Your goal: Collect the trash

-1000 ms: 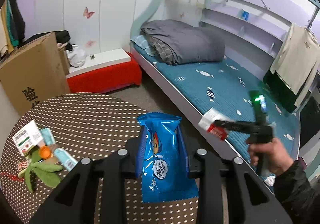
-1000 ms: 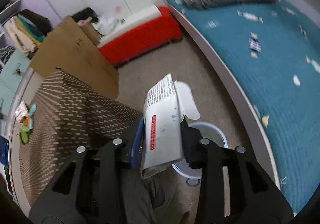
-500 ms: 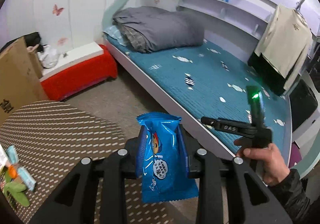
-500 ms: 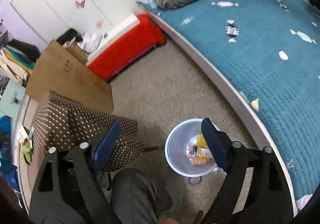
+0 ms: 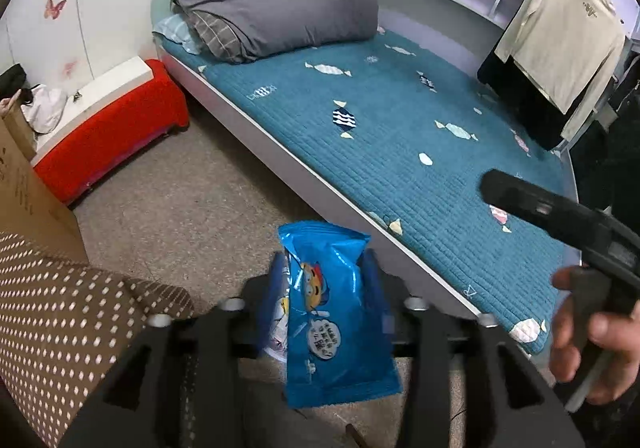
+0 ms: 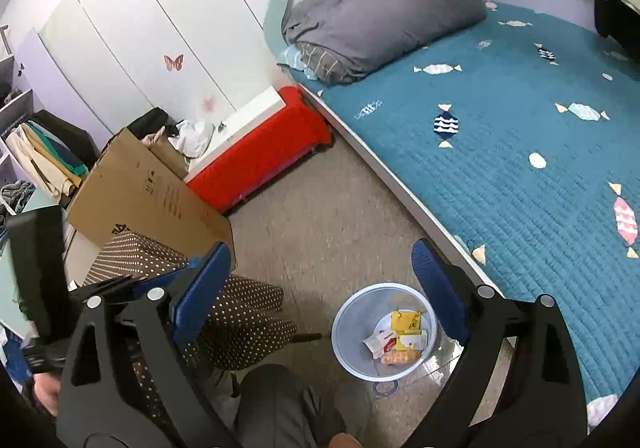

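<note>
1. In the lower middle of the left wrist view, the left gripper (image 5: 322,288) is opening: its jaws have just been parting, and the blue snack packet (image 5: 334,312) is standing loose between the pads with a gap on its right side, no longer pinched. I judge it is being let go so it can fall.
2. In the lower half of the right wrist view, the right gripper (image 6: 320,288) is standing wide open and empty, its jaws having just been spreading, with nothing between them.
3. Just past it, at lower centre right, the pale bin (image 6: 384,332) is sitting on the floor by the bed edge, already holding a few wrappers and a small carton; that is where the trash is going.
4. At the right edge of the left wrist view, a hand (image 5: 592,332) is holding the other tool aside, probably clearing the drop.
5. At lower left, the dotted tablecloth (image 5: 68,312) is draping over the table.
6. Farther back, the blue bed (image 6: 520,136) is filling the right side.
</note>
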A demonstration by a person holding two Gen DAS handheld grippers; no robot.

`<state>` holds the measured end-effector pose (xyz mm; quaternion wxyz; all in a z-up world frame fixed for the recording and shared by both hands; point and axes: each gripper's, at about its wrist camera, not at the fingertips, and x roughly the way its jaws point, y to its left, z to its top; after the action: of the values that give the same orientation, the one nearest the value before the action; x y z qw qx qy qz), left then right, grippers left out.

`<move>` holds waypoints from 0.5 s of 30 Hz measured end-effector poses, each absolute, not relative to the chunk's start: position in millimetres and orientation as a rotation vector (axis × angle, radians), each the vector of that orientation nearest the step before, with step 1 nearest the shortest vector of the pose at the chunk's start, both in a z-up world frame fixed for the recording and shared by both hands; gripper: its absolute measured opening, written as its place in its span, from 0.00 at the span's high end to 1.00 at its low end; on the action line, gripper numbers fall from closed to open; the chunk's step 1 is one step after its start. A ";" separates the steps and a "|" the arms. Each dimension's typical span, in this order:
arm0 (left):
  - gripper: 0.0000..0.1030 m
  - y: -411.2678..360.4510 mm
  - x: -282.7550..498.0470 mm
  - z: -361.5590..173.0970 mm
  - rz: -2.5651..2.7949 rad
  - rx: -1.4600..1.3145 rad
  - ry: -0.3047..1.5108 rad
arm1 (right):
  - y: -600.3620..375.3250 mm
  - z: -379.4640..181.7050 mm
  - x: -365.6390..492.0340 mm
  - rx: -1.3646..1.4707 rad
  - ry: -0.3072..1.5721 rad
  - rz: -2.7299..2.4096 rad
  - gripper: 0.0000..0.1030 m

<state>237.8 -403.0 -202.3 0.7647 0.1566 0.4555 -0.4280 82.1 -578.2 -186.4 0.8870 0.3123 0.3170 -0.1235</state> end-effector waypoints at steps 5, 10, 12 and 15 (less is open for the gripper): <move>0.08 -408.2 244.5 -206.4 -0.856 0.375 0.996 | -574.6 -185.1 82.3 0.653 0.655 -0.255 0.08; 0.08 -384.9 248.7 -195.7 -0.802 0.353 0.975 | -567.0 -182.5 82.8 0.648 0.655 -0.259 0.06; 0.08 -374.3 249.9 -189.0 -0.787 0.343 0.963 | -562.4 -181.5 84.3 0.645 0.658 -0.267 0.06; 0.08 -357.9 248.4 -175.6 -0.764 0.316 0.935 | -552.3 -176.9 89.0 0.624 0.666 -0.272 0.06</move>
<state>248.4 -357.9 -175.6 0.8114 0.1481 0.4379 -0.3576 89.0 -552.3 -176.9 0.8888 0.3005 0.3204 -0.1309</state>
